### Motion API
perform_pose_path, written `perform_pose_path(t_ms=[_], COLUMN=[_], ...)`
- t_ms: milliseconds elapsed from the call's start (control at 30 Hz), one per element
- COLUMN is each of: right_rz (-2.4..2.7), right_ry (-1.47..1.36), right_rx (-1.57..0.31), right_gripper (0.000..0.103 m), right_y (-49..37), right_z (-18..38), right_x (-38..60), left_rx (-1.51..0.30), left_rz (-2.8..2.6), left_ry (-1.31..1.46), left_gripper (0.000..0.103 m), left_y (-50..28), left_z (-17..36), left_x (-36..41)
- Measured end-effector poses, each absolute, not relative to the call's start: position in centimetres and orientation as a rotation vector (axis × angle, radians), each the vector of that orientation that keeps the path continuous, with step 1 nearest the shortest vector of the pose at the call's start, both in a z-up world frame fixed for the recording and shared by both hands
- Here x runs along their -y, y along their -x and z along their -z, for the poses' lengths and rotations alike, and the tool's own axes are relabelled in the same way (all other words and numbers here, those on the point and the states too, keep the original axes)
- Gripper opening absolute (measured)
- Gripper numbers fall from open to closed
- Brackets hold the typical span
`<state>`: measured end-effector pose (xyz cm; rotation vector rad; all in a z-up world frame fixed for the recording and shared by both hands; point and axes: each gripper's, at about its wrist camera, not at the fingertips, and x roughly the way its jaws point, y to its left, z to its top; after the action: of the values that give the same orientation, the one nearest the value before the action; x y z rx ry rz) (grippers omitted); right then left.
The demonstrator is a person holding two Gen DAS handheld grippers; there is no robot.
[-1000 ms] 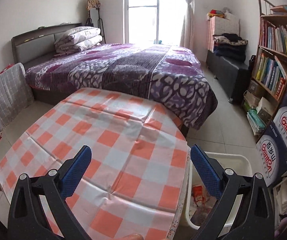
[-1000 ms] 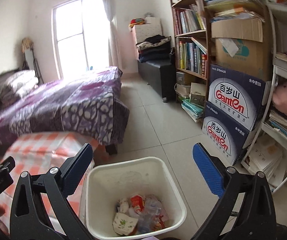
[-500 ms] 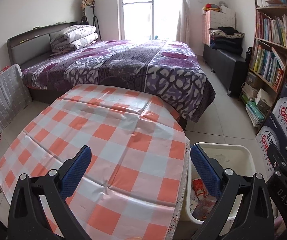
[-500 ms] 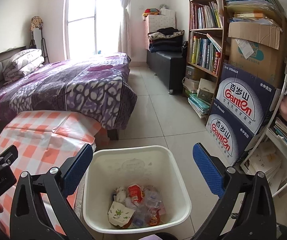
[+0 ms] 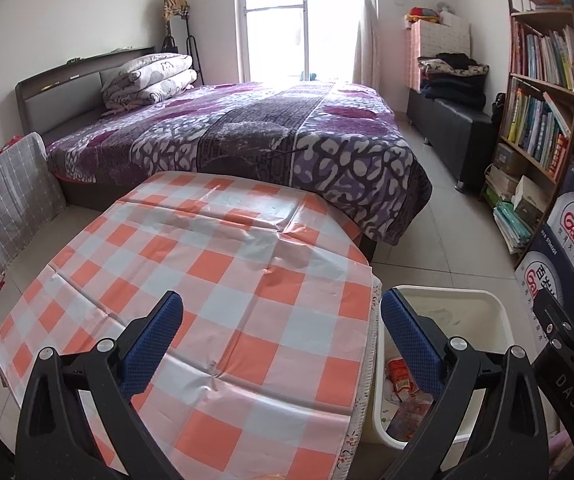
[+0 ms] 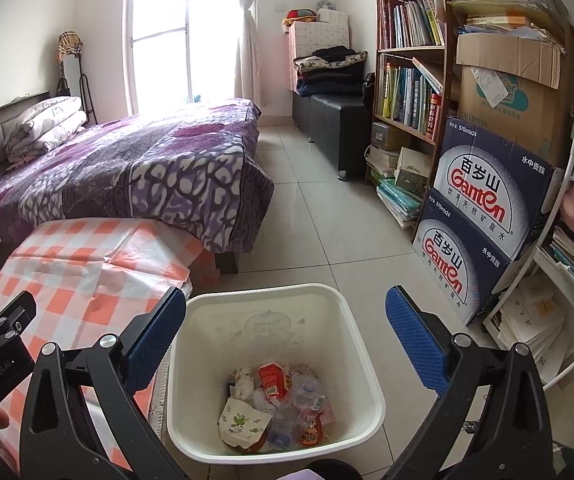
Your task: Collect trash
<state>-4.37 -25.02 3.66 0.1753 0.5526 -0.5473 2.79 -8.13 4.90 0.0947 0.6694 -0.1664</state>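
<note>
left claw [image 5: 281, 336] and right claw [image 6: 285, 330], both released and empty; trash [image 6: 275, 404] lies in the bin [image 6: 367, 376] (lower centre); checkered counter [image 5: 215, 280] appears bare, so collection seems largely finished.

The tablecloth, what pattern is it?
Orange and white checks on the tablecloth, clearest in the left wrist view.
</note>
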Motion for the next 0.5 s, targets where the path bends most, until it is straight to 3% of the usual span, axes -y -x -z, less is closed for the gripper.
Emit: perform_pose_path(t_ms=[500], right_rz=[0.536], right_ry=[-0.202], right_rx=[-0.57], right_gripper=[0.096], right_y=[4.3], right_z=[-3.15], right_x=[25.19], left_rx=[-0.708], left_rz=[0.169], left_ry=[-0.108], left_gripper=[0.096], left_y=[-3.61], left_z=[-4.25], left_x=[7.71])
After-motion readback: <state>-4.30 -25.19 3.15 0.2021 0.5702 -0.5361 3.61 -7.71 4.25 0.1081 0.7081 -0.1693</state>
